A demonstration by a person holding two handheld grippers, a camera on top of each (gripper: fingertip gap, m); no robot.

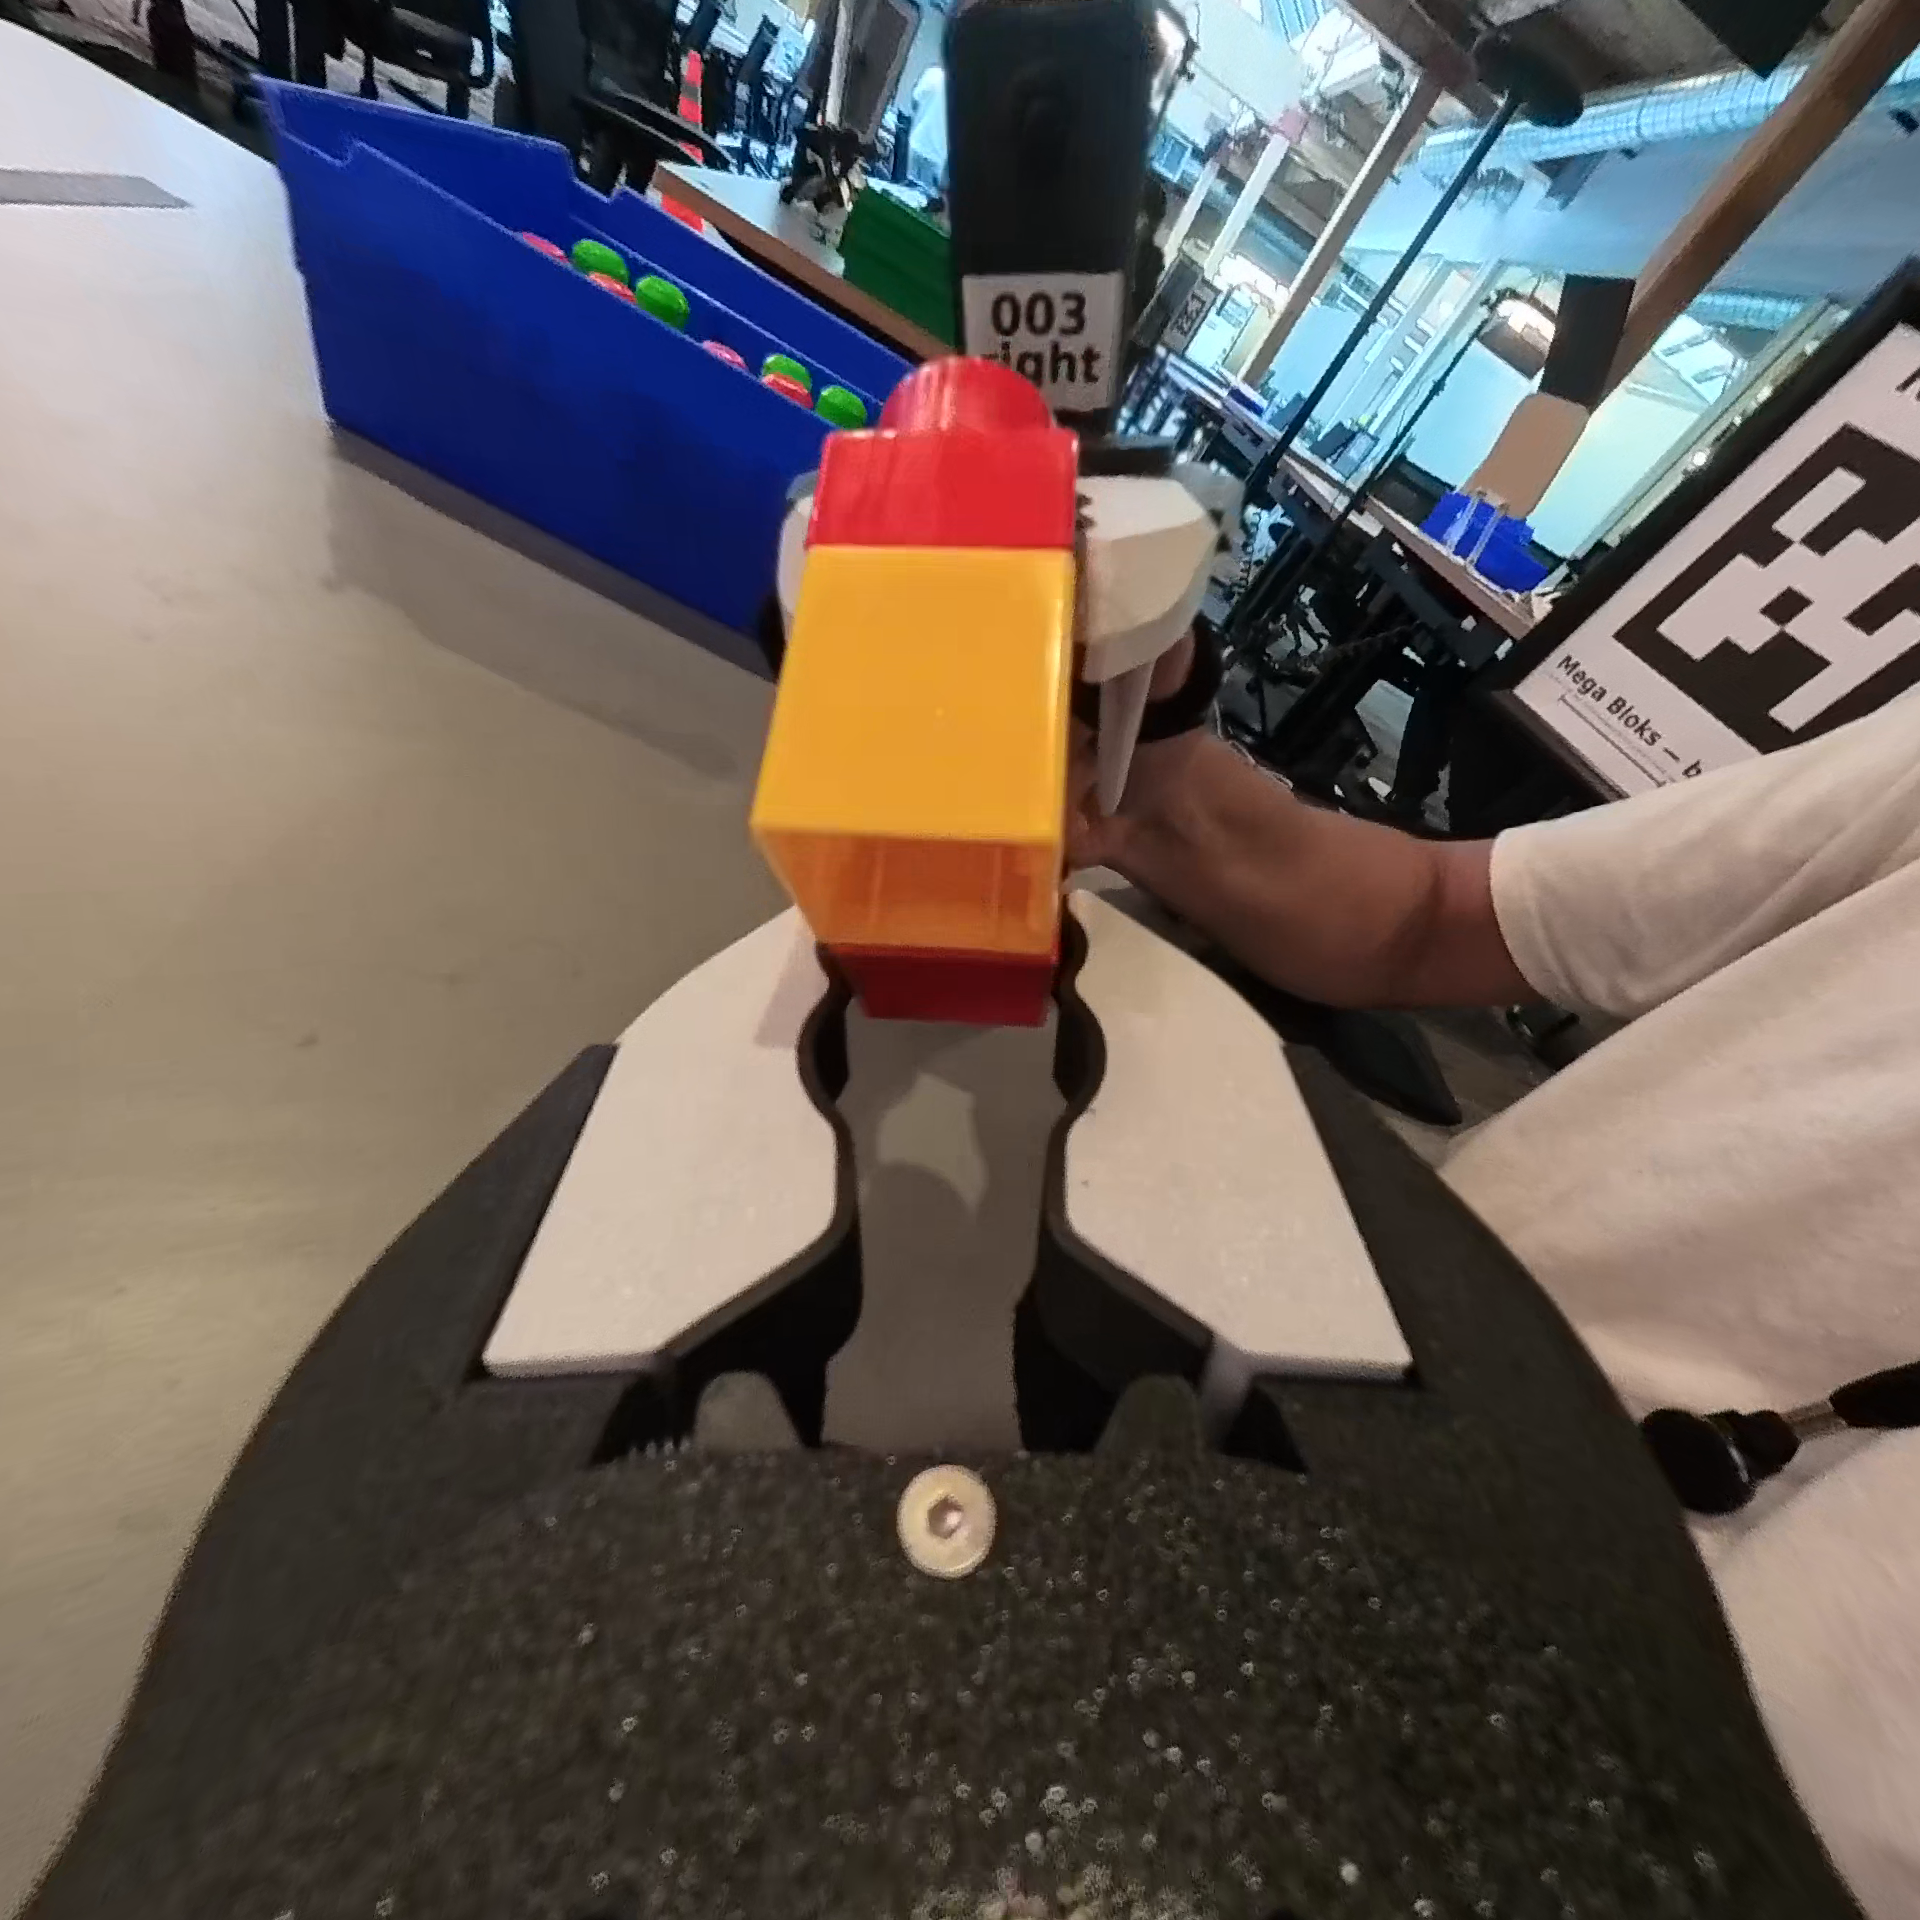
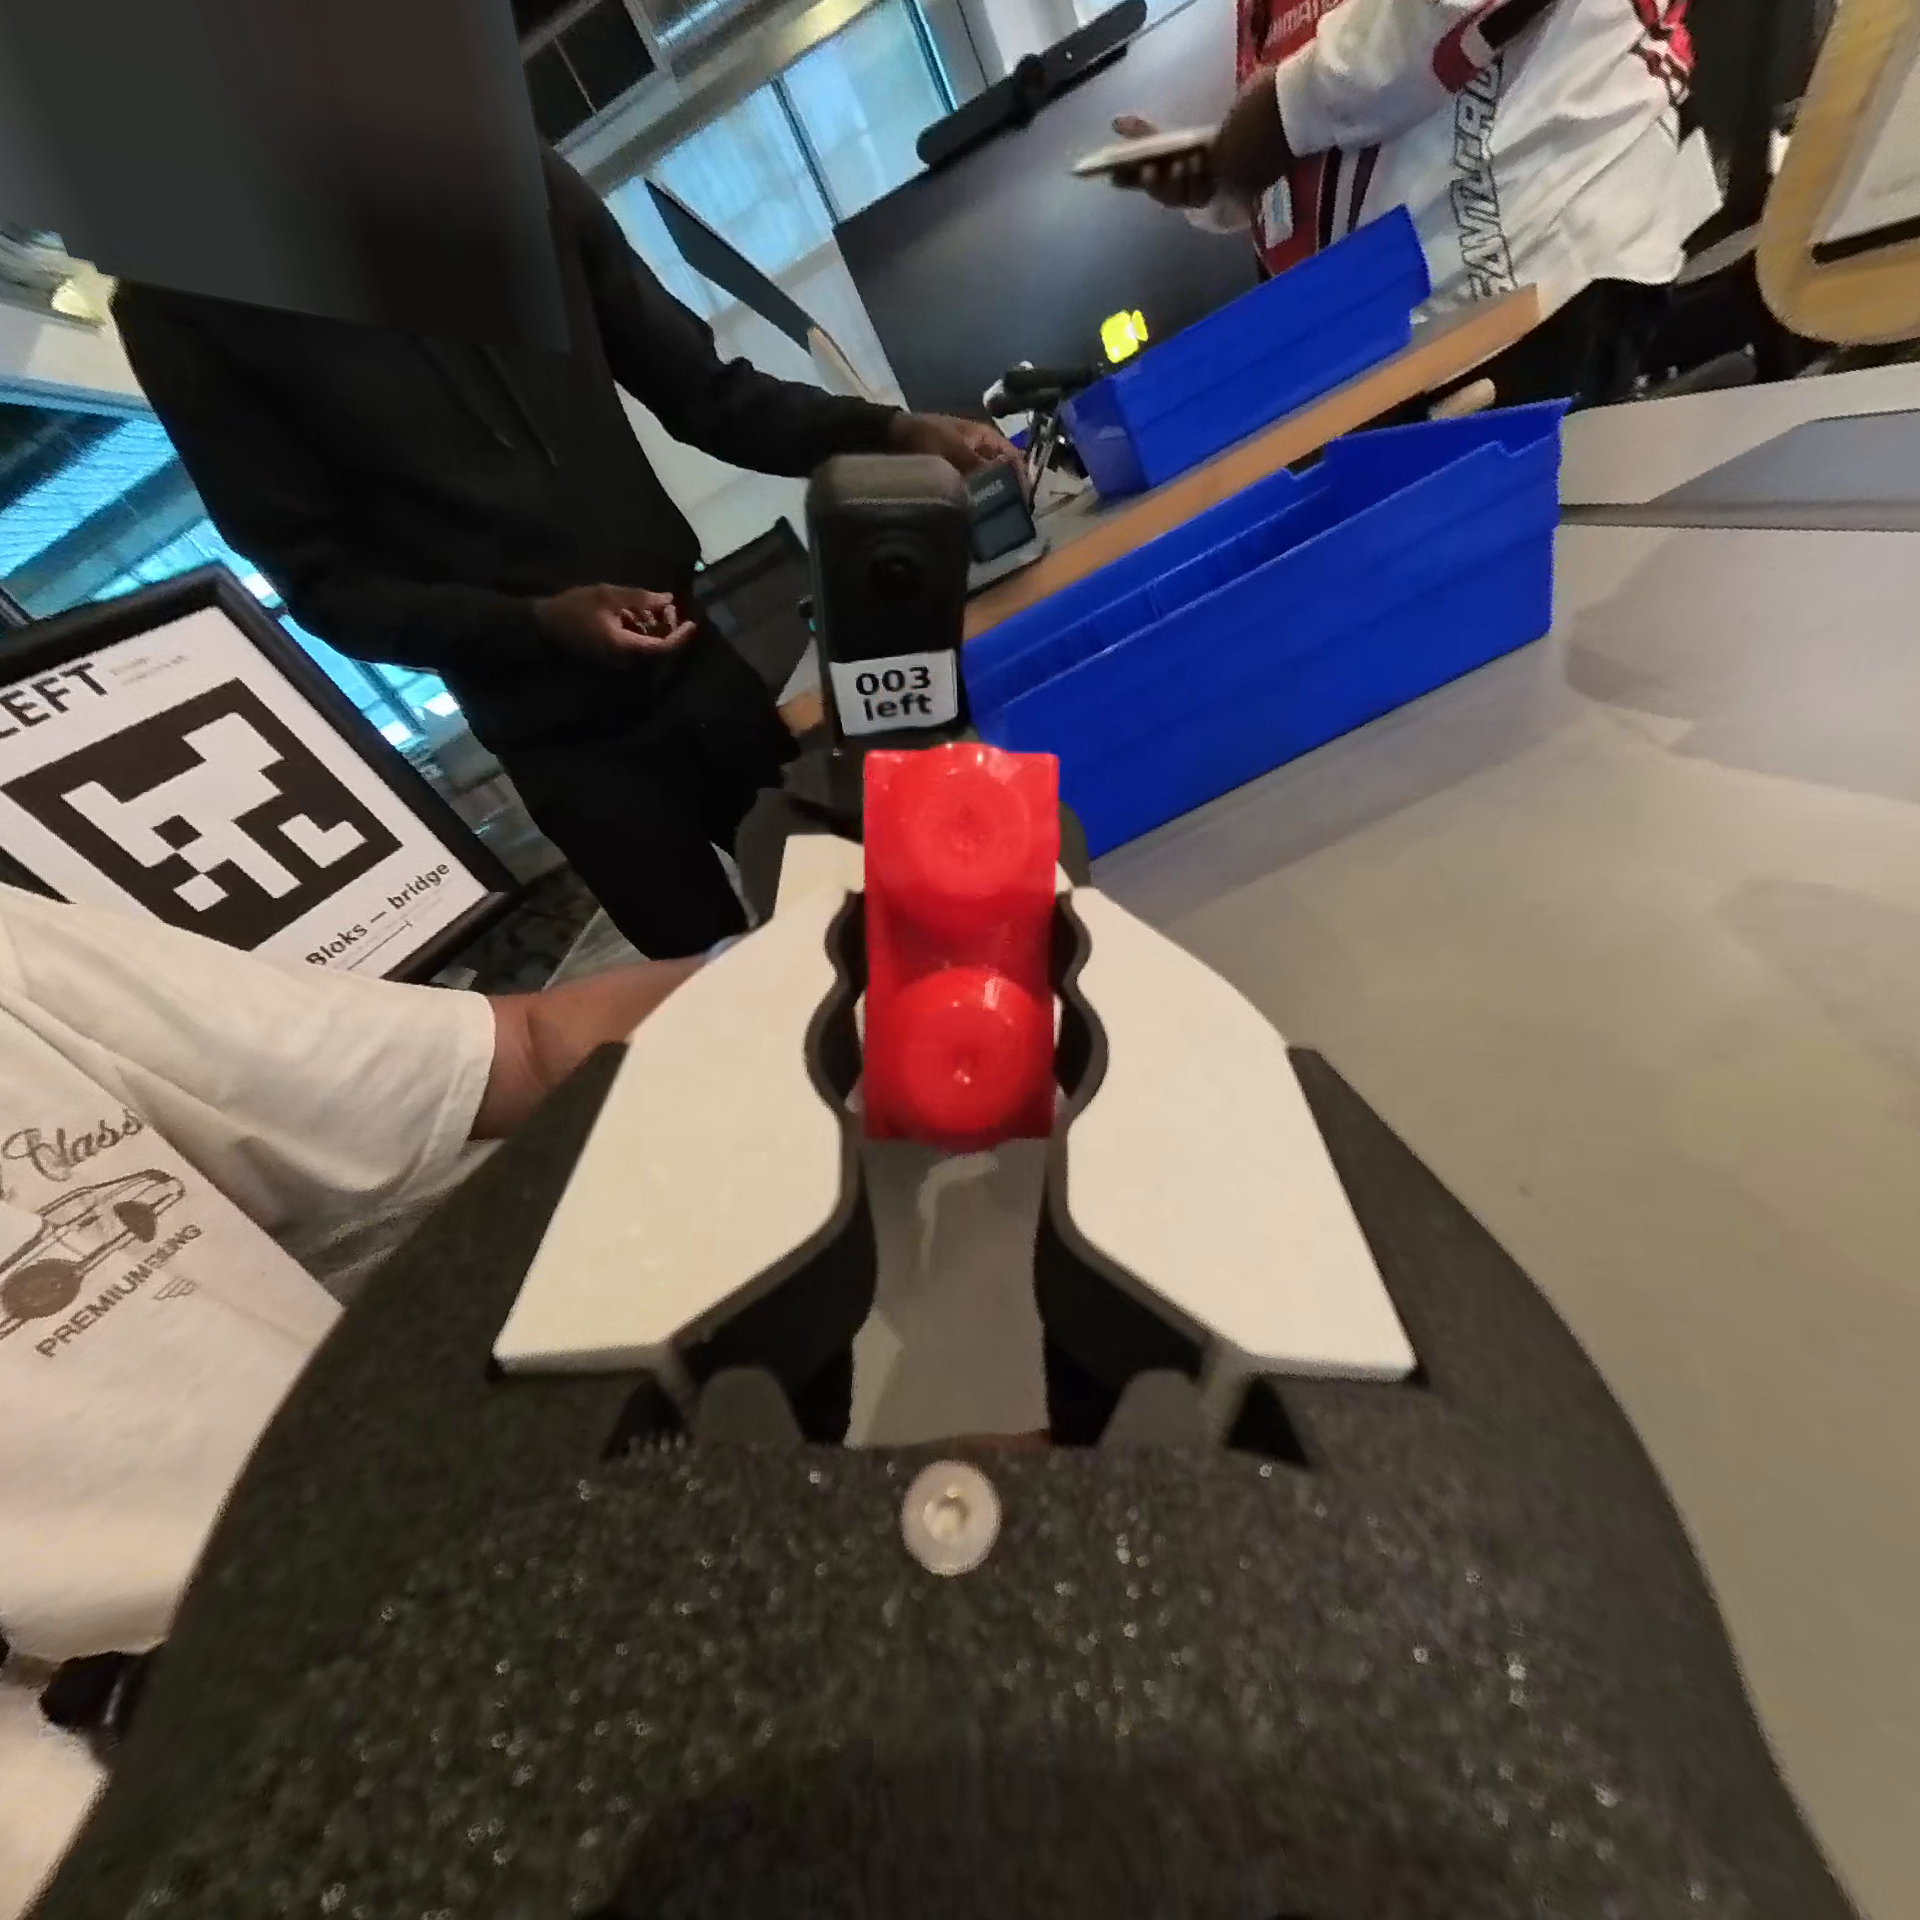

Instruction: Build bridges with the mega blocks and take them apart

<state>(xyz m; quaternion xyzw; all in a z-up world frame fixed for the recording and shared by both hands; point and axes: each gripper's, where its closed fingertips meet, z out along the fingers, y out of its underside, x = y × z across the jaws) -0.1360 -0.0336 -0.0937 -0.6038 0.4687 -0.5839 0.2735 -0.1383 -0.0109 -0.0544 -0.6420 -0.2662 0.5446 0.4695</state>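
Observation:
A stack of three mega blocks is held in the air between both grippers. In the left wrist view my left gripper [image 1: 948, 977] is shut on the near red block [image 1: 951, 987]. A yellow block [image 1: 920, 707] sits on it, and a far red block [image 1: 940, 488] sits on the yellow one. The right gripper's white finger [image 1: 1143, 561] clamps that far red block. In the right wrist view my right gripper [image 2: 961, 977] is shut on the red block [image 2: 961, 935], studs facing the camera. The yellow block is hidden behind it.
A blue bin [image 1: 499, 416] with green and red blocks stands on the grey table [image 1: 312, 831]; it also shows in the right wrist view [image 2: 1299, 634]. A framed marker sign [image 2: 208, 800] stands at the table edge. Two people stand beyond, near another blue bin [image 2: 1247, 353].

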